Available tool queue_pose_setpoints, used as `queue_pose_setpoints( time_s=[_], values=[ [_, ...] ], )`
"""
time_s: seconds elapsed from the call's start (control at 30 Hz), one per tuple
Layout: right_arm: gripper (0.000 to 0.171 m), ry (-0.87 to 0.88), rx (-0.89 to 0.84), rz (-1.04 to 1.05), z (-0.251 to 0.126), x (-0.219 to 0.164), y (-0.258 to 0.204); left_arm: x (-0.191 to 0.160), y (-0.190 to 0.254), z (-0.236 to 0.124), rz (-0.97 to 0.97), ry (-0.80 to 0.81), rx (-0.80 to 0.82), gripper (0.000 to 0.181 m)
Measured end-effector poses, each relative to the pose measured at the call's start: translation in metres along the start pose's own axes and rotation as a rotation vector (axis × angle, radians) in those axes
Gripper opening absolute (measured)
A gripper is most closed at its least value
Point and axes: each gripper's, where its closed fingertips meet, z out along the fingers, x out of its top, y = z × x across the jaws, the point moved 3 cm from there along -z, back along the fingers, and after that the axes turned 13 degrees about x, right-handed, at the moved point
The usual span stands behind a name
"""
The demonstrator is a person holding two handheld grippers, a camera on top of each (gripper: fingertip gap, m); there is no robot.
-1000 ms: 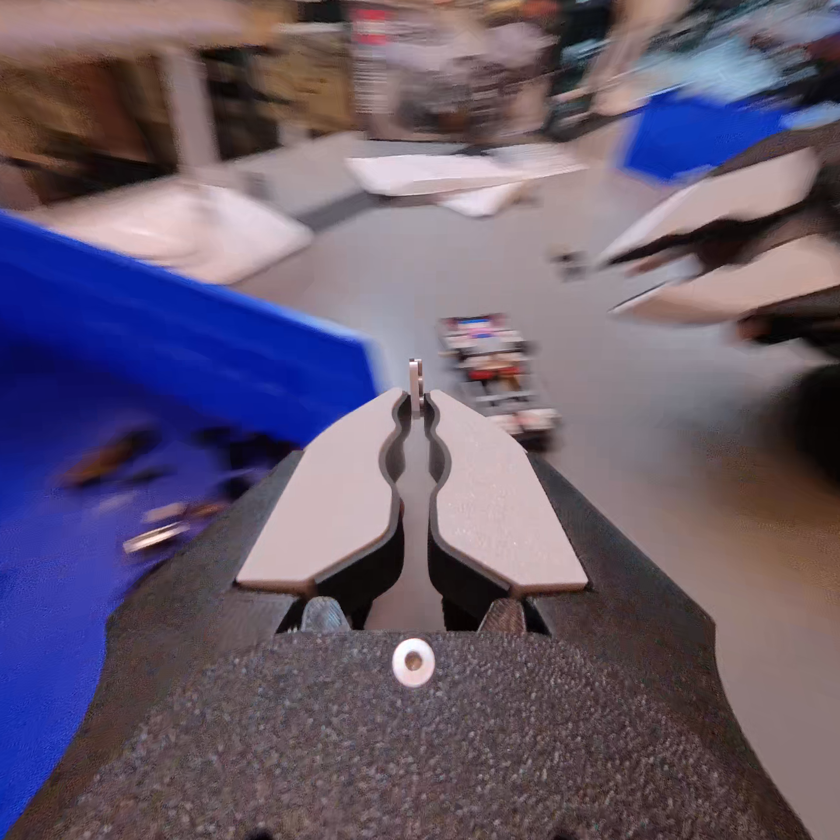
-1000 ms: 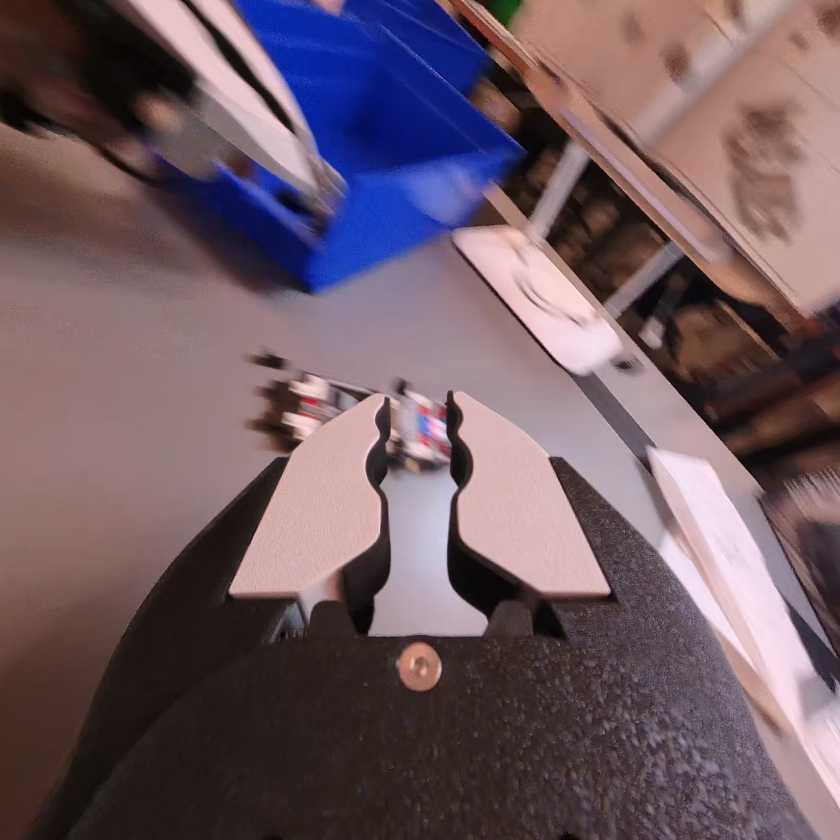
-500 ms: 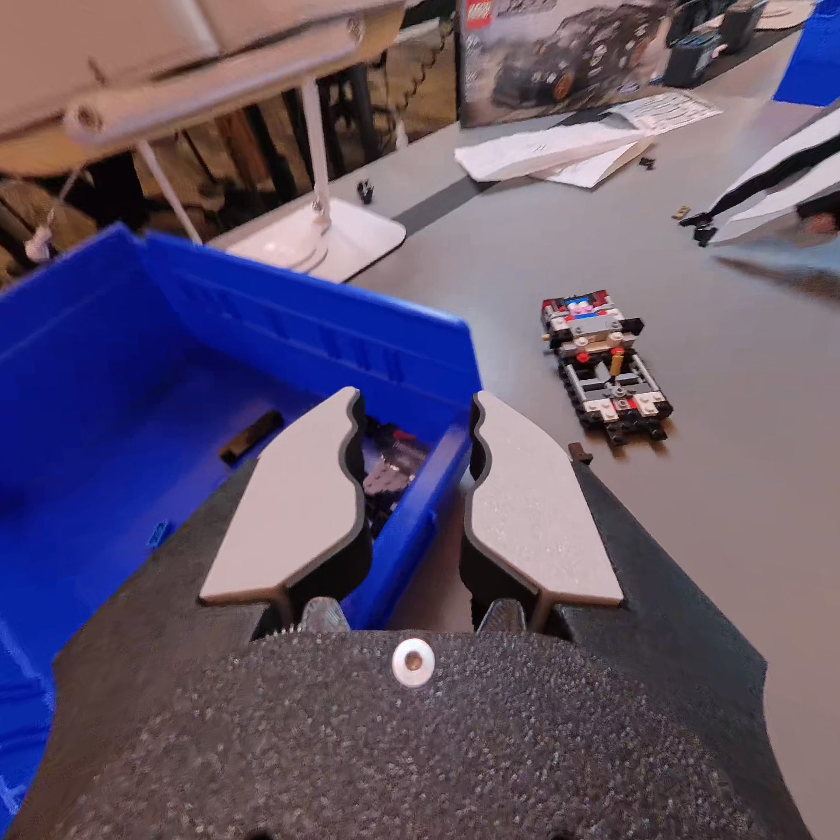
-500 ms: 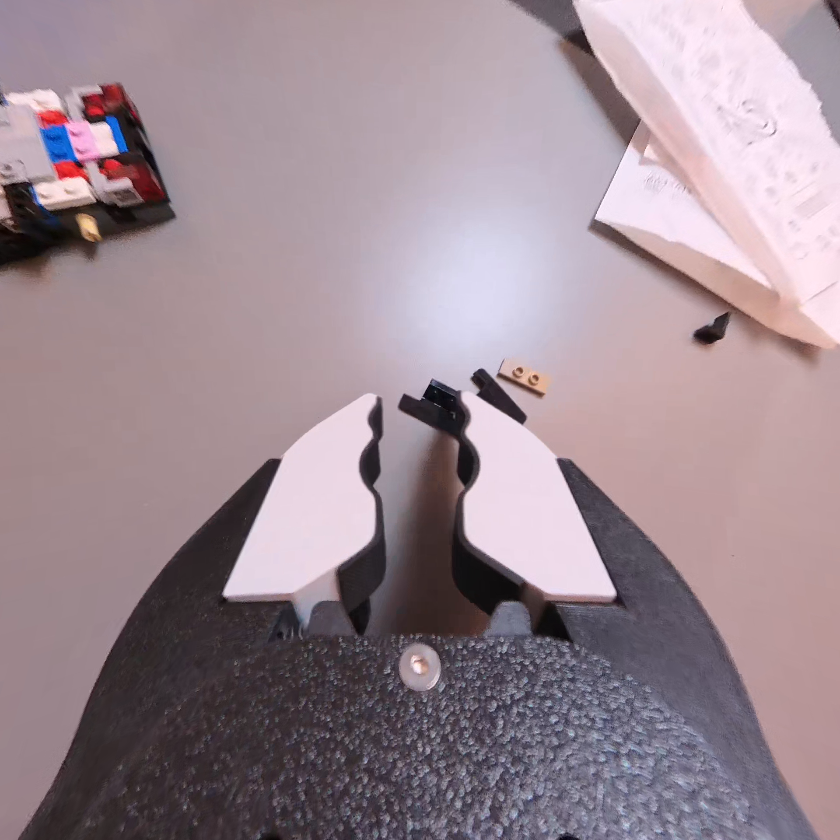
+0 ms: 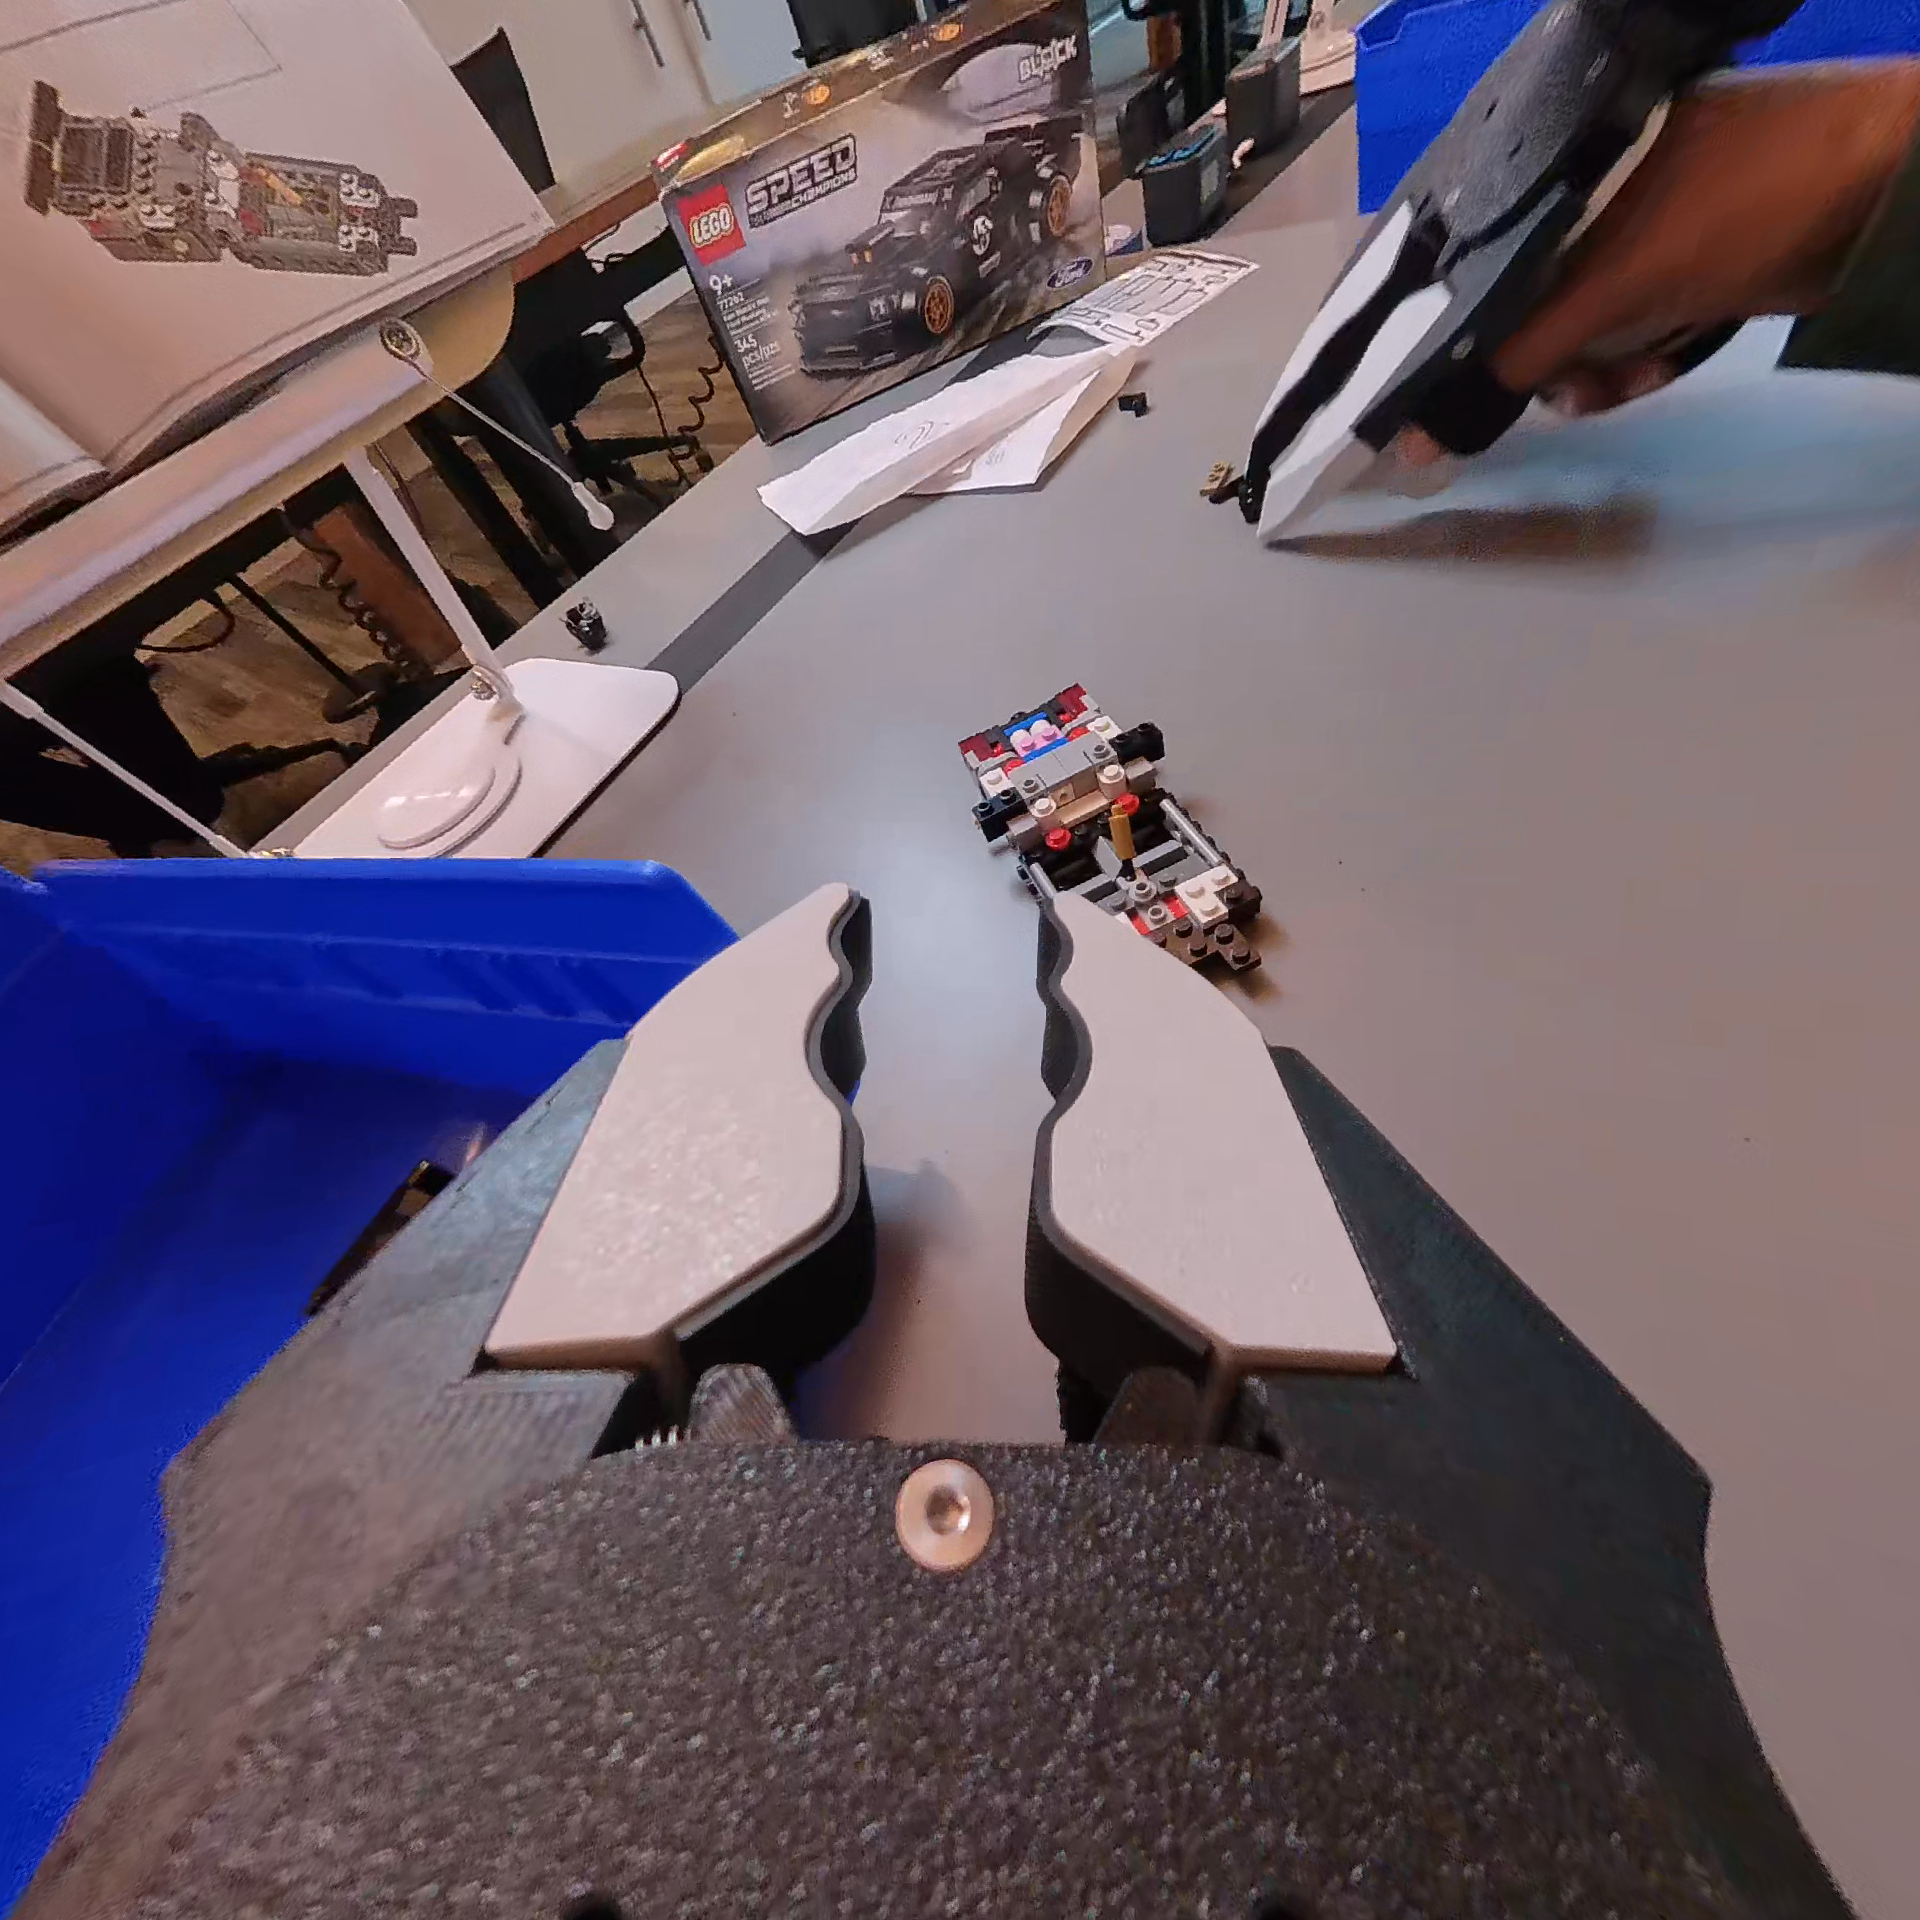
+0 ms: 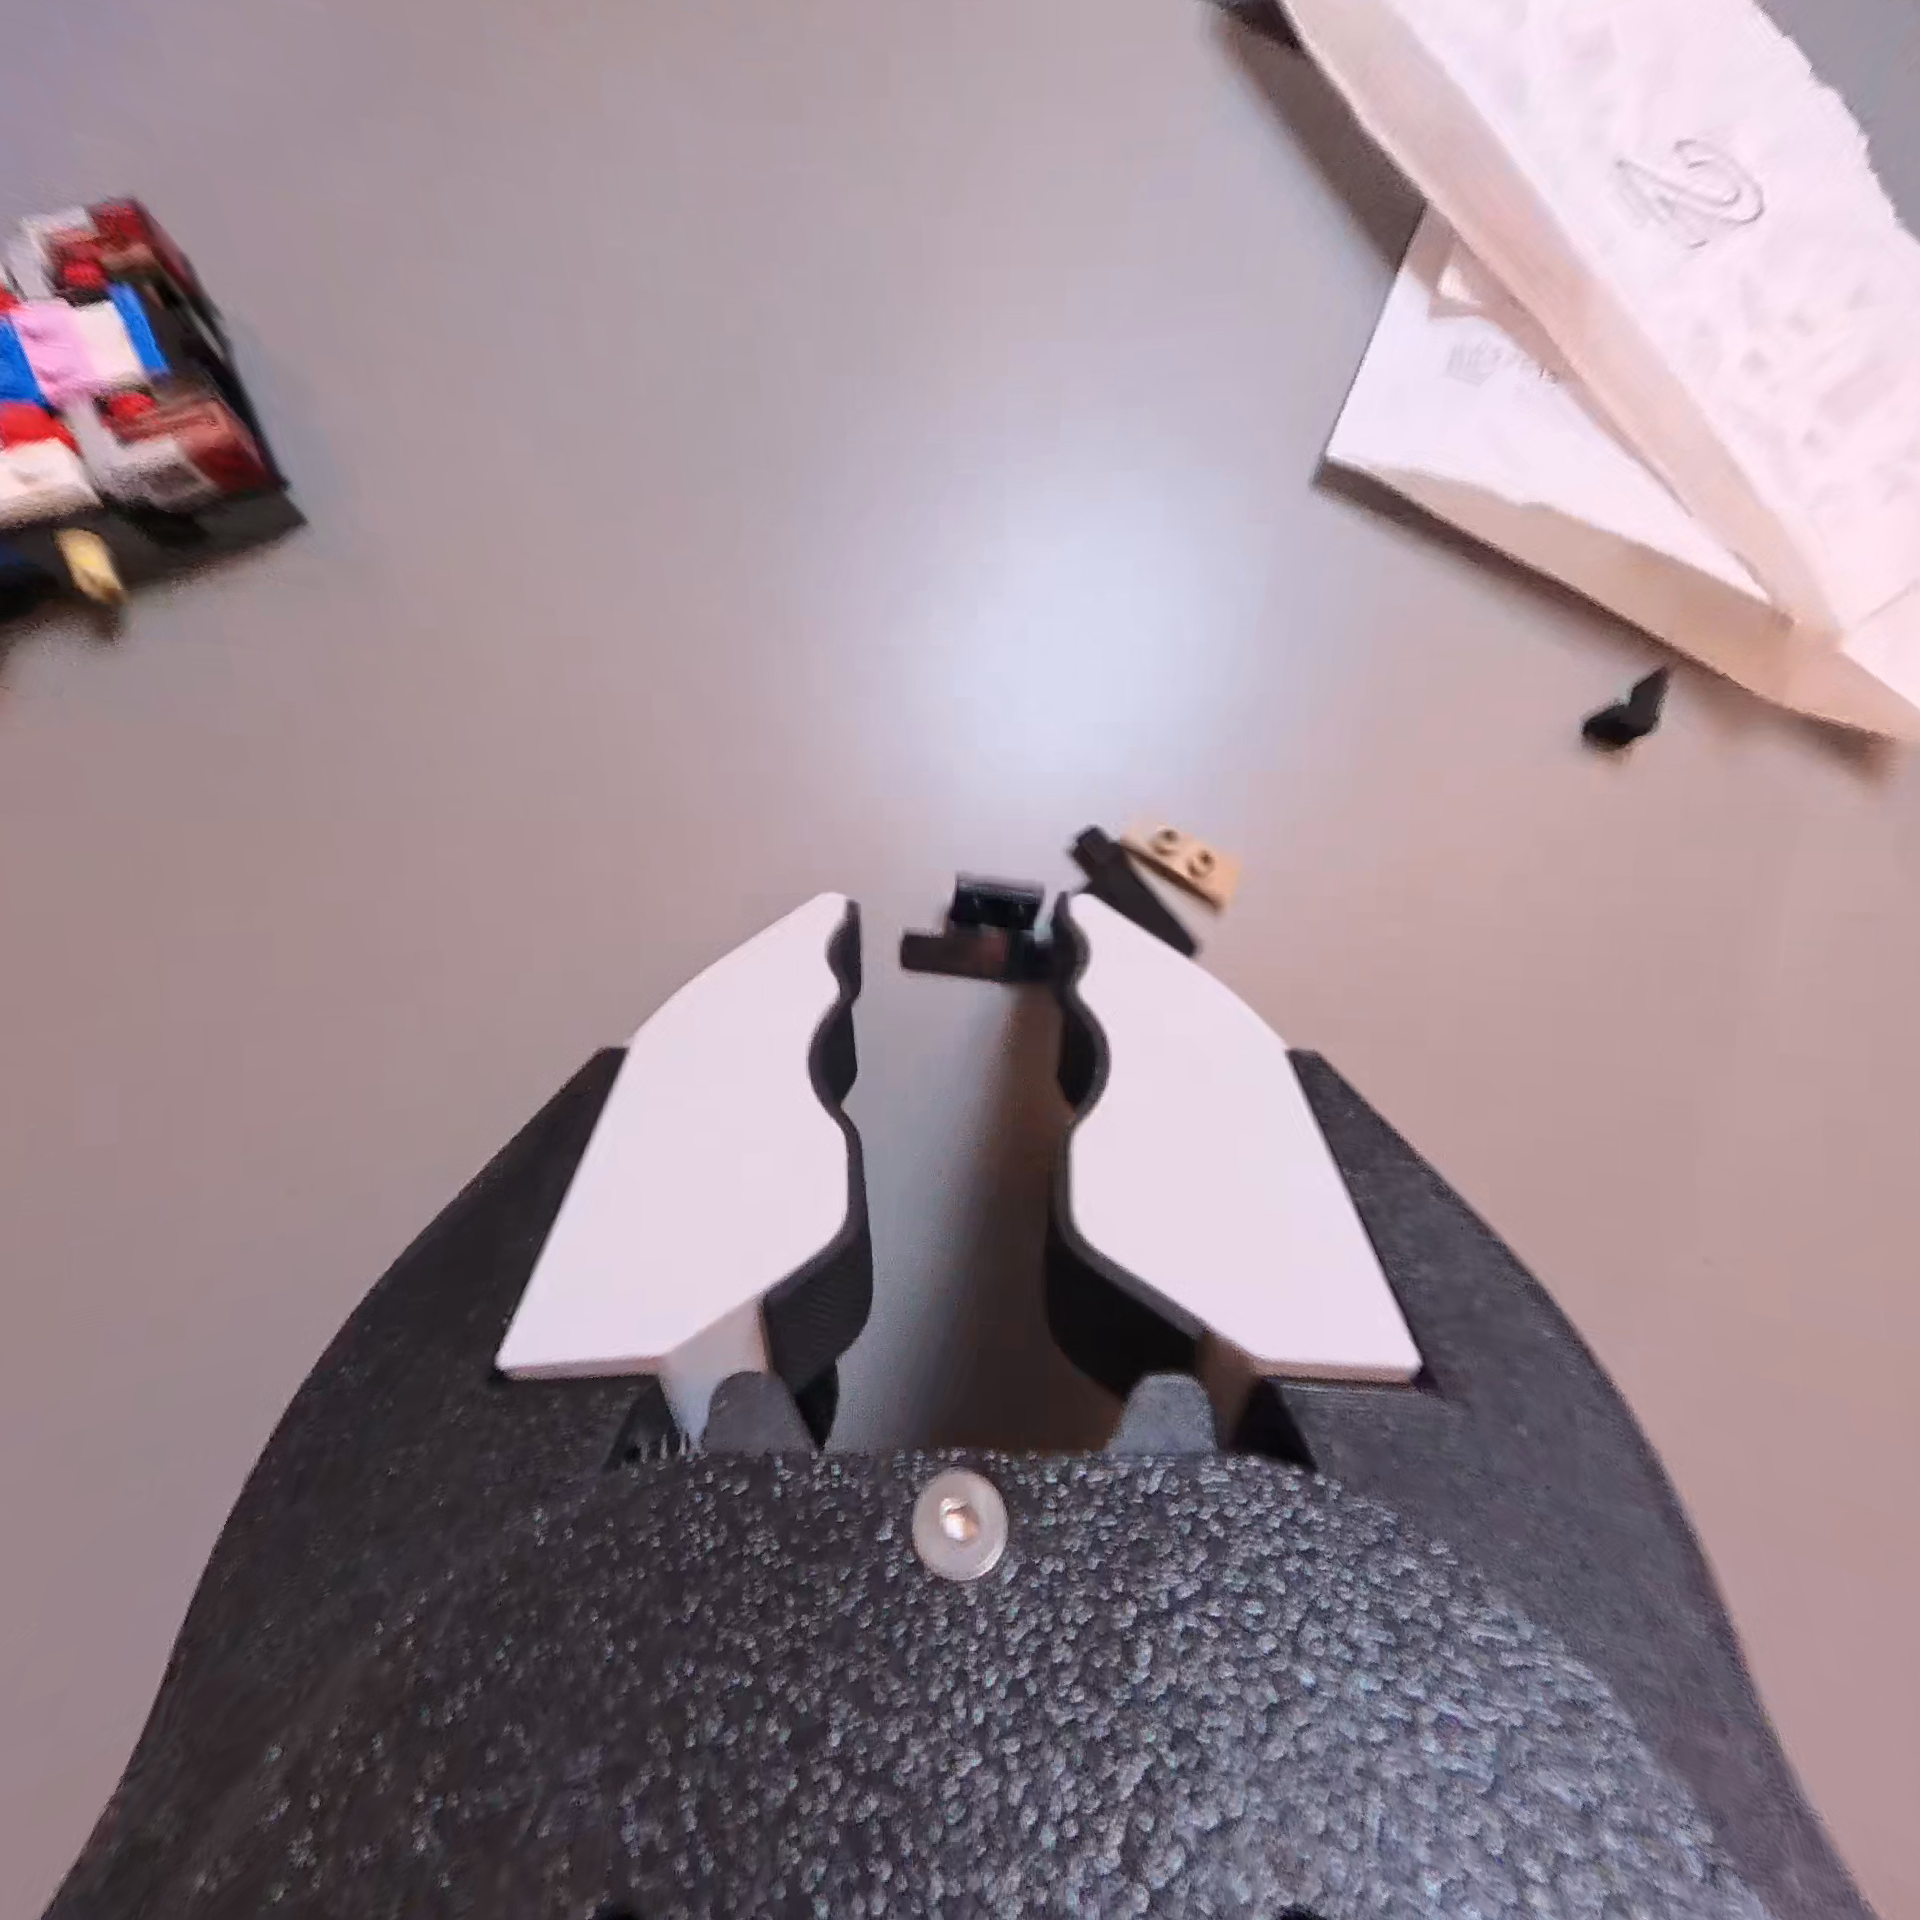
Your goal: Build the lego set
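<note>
My left gripper (image 5: 951, 925) is open and empty above the grey table (image 5: 1455, 935), just right of the blue bin (image 5: 312, 1039). A part-built toy brick car chassis (image 5: 1107, 831) lies just beyond its fingertips. My right gripper (image 6: 956, 925) is open and low over the table, with a small black brick piece (image 6: 977, 930) lying between its fingertips. The piece is against the right finger (image 6: 1143, 1039), with a gap to the left one. A second black piece (image 6: 1132, 894) and a tan plate (image 6: 1184, 862) lie just past the right fingertip. In the left wrist view the right gripper (image 5: 1262, 509) points down at the table, in a person's hand.
White paper sheets (image 6: 1662, 312) and a small black piece (image 6: 1626, 712) lie at the right. The chassis also shows at the left edge of the right wrist view (image 6: 114, 416). A toy set box (image 5: 894, 208), a white lamp base (image 5: 499, 758) and an open instruction booklet (image 5: 208, 208) stand at the back left. My right fingertips sit around 30 cm from my left ones.
My left gripper was shut on a thin grey piece, opened over the blue bin, and now stands empty to the bin's right. My right gripper moved down to the loose black piece and opened wider.
</note>
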Motion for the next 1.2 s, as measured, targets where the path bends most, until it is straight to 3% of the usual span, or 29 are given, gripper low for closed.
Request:
queue_pose_setpoints(
  time_s=[0.07, 0.13, 0.23, 0.37, 0.57, 0.63, 0.73, 0.93, 1.0, 1.07, 1.2],
  values=[
    [0.016, 0.006, -0.018, 0.01, 0.0, 0.003, 0.003, 0.001, -0.001, -0.001, -0.017, 0.01, -0.003, 0.029],
    [0.016, 0.002, 0.005, -0.02, 0.001, 0.006, -0.003, 0.003, 0.0, -0.002, -0.031, 0.023, -0.013, 0.027],
    [0.016, 0.132, 0.098, -0.22, -0.002, 0.028, -0.037, 0.006, 0.005, -0.004, -0.068, 0.038, -0.056, 0.026],
    [0.016, 0.404, 0.251, -0.588, -0.028, 0.07, -0.123, 0.012, 0.021, -0.005, -0.292, 0.03, -0.231, 0.025],
    [0.016, 0.494, 0.302, -1.014, -0.034, 0.08, -0.237, 0.024, 0.04, -0.012, -0.632, 0.007, -0.528, 0.028],
    [0.016, 0.535, 0.318, -1.061, -0.038, 0.08, -0.257, 0.025, 0.048, -0.015, -0.763, -0.046, -0.669, 0.028],
    [0.016, 0.556, 0.306, -1.082, -0.04, 0.079, -0.263, 0.032, 0.052, -0.027, -0.843, -0.026, -0.828, 0.011],
    [0.016, 0.586, 0.302, -1.083, -0.043, 0.078, -0.266, 0.035, 0.059, -0.028, -0.899, -0.043, -0.915, 0.01],
    [0.016, 0.595, 0.289, -1.053, -0.042, 0.079, -0.262, 0.035, 0.055, -0.024, -0.858, -0.039, -0.864, 0.009],
    [0.02, 0.596, 0.282, -0.976, -0.043, 0.084, -0.248, 0.031, 0.036, -0.016, -0.775, -0.02, -0.683, 0.009],
    [0.024, 0.454, 0.096, -0.694, -0.03, 0.089, -0.157, 0.001, -0.051, 0.001, -0.518, -0.068, -0.027, 0.009]
  ],
)
